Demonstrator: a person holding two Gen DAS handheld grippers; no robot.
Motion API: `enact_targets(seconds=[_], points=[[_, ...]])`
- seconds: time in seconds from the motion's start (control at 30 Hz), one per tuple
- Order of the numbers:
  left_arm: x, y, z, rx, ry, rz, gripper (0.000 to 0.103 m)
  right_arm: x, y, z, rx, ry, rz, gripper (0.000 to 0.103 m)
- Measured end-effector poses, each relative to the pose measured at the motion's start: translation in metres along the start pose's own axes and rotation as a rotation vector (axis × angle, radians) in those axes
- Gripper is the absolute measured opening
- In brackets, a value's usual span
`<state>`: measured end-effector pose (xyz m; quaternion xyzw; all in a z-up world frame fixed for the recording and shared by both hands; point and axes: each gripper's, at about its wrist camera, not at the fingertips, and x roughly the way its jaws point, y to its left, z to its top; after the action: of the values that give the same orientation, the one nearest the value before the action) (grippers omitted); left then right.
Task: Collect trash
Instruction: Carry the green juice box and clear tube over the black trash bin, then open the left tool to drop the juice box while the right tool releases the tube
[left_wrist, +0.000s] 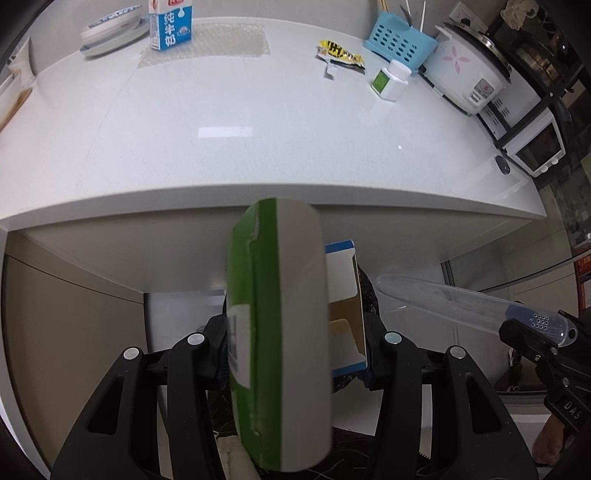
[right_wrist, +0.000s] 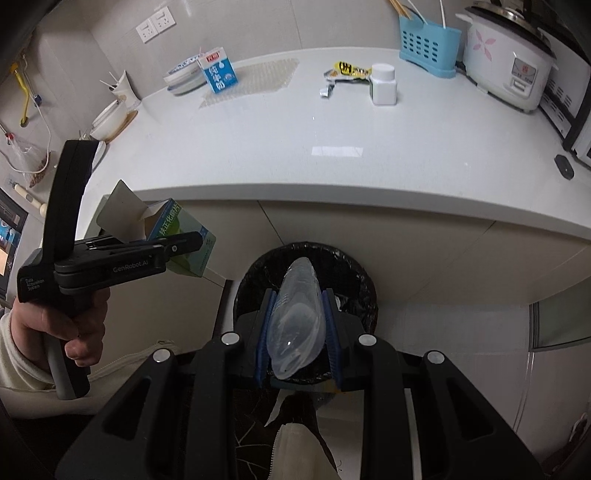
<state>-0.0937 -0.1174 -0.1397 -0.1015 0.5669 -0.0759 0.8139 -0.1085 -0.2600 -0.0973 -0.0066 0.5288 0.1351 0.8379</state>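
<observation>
My left gripper is shut on a green and white cardboard box, held below the counter edge; it also shows in the right wrist view with its flap open. My right gripper is shut on a clear plastic tube, held right above a black-lined bin. The tube also shows at the right of the left wrist view. On the white counter lie a yellow wrapper and a small foil scrap.
On the counter stand a white pill bottle, a blue milk carton, stacked plates, a blue utensil basket and a rice cooker. Bowls and a cup sit at the left end. Cabinets lie below the counter.
</observation>
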Motion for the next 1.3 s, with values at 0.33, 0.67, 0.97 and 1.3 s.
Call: enact_targets(seconds=[0.33, 0.67, 0.97, 1.3], points=[[0.034, -0.002, -0.014, 0.017, 0.015, 0.012, 0.048, 0.044, -0.009, -0.016, 0.019, 0.081, -0.007, 0.024], [0.068, 0.006, -0.023, 0.035, 0.026, 0.047, 0.048, 0.087, -0.021, -0.016, 0.056, 0.138, -0.019, 0.024], [0.091, 0.008, -0.028, 0.06, 0.039, 0.075, 0.048, 0.109, -0.024, -0.011, 0.053, 0.148, -0.041, 0.024], [0.108, -0.002, -0.028, 0.108, 0.049, 0.069, 0.05, 0.112, -0.027, -0.01, 0.062, 0.147, -0.056, 0.024]])
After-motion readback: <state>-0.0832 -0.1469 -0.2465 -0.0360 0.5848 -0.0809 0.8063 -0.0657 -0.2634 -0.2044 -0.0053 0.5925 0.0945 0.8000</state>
